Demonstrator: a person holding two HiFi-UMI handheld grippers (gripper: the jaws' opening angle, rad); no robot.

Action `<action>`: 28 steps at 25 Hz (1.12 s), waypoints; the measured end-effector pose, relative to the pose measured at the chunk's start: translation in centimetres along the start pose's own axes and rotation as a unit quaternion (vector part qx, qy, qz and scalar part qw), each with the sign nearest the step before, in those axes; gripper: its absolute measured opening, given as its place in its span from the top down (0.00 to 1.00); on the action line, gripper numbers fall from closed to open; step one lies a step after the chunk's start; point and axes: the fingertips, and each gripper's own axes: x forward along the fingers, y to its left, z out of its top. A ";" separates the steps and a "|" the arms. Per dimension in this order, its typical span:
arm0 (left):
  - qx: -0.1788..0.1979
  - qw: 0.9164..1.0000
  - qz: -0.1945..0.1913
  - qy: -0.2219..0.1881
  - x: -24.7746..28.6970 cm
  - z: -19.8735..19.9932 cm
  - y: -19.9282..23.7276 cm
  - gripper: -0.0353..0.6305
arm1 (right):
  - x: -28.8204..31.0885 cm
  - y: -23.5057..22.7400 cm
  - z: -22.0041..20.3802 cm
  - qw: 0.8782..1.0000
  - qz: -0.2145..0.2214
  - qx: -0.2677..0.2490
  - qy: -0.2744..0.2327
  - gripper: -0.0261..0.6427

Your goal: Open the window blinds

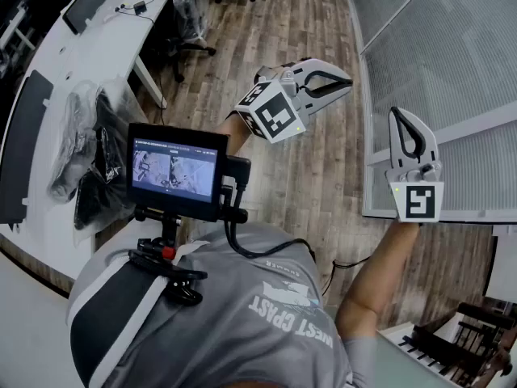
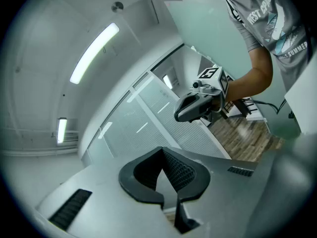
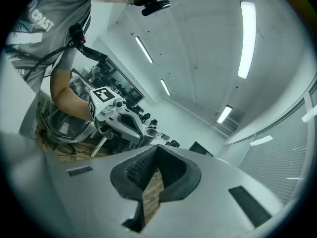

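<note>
Open wood floor (image 1: pixel 266 23) stretches ahead of the two hand-held grippers. The window blinds (image 1: pixel 460 63), slats closed, stand just beyond the right hand-held gripper (image 1: pixel 402 118), their frame edge near the left hand-held gripper (image 1: pixel 346 79). Both jaw pairs are pressed together, empty.

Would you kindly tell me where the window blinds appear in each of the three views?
Head view: the window blinds fill the upper right corner.
Left gripper view: the blinds sit just left of centre.
Right gripper view: the blinds lie along the lower right edge.
Shared landmark: the grey T-shirt, at the bottom, top right and top left respectively.
</note>
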 end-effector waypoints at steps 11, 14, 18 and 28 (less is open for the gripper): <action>0.001 1.000 -0.006 0.003 0.1 -0.2 -0.5 0.94 | -0.4 0.2 -0.2 1.000 -0.001 -0.005 -0.002 0.96; 0.001 1.000 -0.007 0.002 0.0 -0.1 -0.6 0.94 | -0.5 0.0 -0.2 1.000 -0.008 0.004 -0.002 0.96; -0.004 1.000 -0.006 0.001 -0.5 0.2 -0.8 0.94 | -0.8 0.3 -0.1 1.000 -0.008 0.015 -0.011 0.96; -0.064 0.998 0.009 -0.012 -1.9 -1.7 -1.1 0.94 | -1.7 1.5 -1.1 1.000 -0.027 0.013 -0.006 0.96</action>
